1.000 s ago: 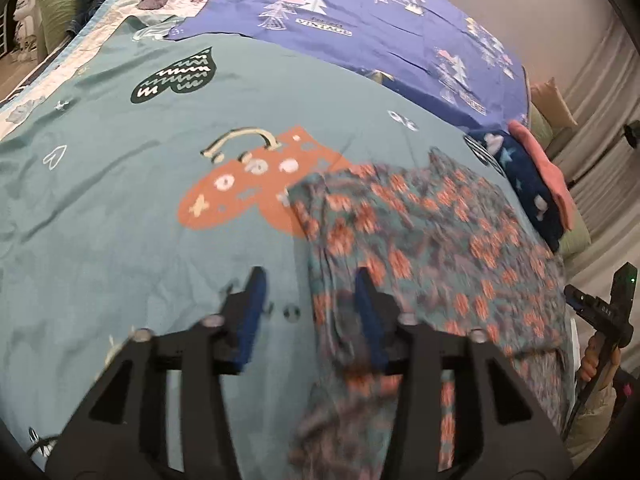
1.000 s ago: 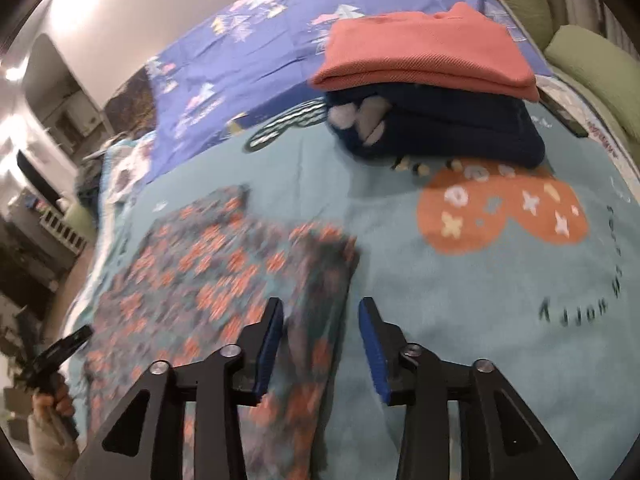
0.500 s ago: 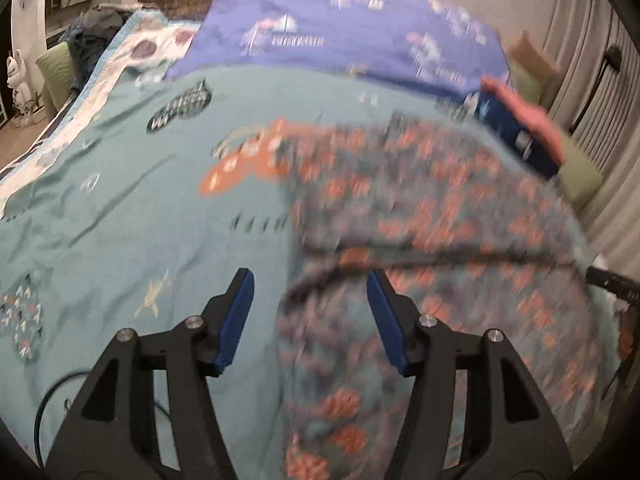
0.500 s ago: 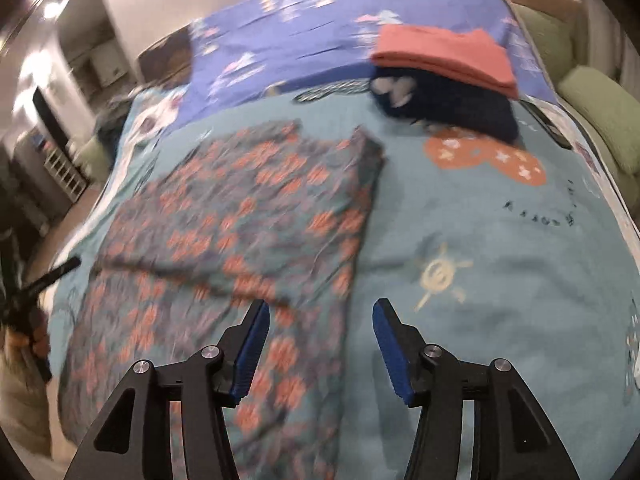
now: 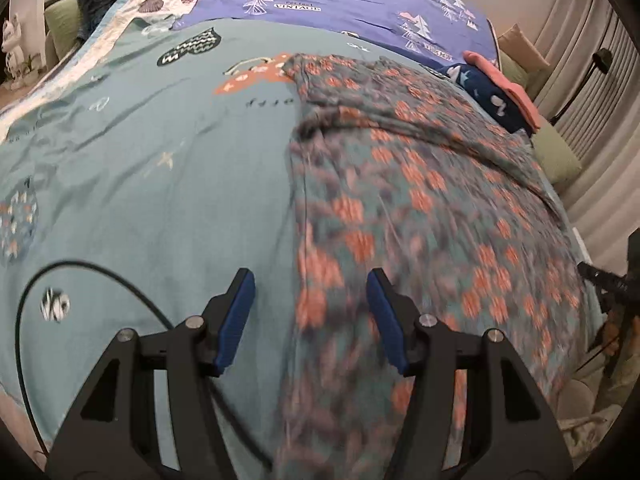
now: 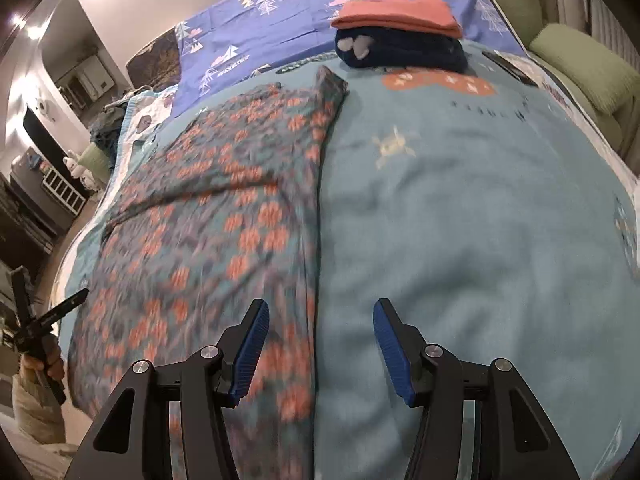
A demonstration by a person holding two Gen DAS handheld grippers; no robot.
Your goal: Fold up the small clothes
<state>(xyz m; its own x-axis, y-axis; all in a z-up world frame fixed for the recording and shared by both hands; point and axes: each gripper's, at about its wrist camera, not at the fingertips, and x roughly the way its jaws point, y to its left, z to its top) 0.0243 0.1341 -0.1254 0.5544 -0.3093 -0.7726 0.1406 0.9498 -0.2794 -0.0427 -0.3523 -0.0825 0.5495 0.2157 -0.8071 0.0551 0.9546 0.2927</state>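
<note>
A grey-blue garment with orange flowers [image 5: 420, 200] lies spread lengthwise on the teal bedspread [image 5: 140, 160], with a raised crease across its far part. It also shows in the right wrist view [image 6: 224, 208]. My left gripper [image 5: 310, 316] is open and empty above the garment's near left edge. My right gripper [image 6: 320, 344] is open and empty above its near right edge. Both hover apart from the cloth.
A folded stack, a coral garment [image 6: 396, 14] on a navy one [image 6: 400, 50], sits at the far end of the bed. A purple sheet [image 6: 280, 12] and green pillows [image 6: 580, 64] lie beyond. A black cable [image 5: 80, 272] loops at near left.
Both grippers have pulled back toward the near end of the garment and opened wider. The garment now lies longer and flatter in view.
</note>
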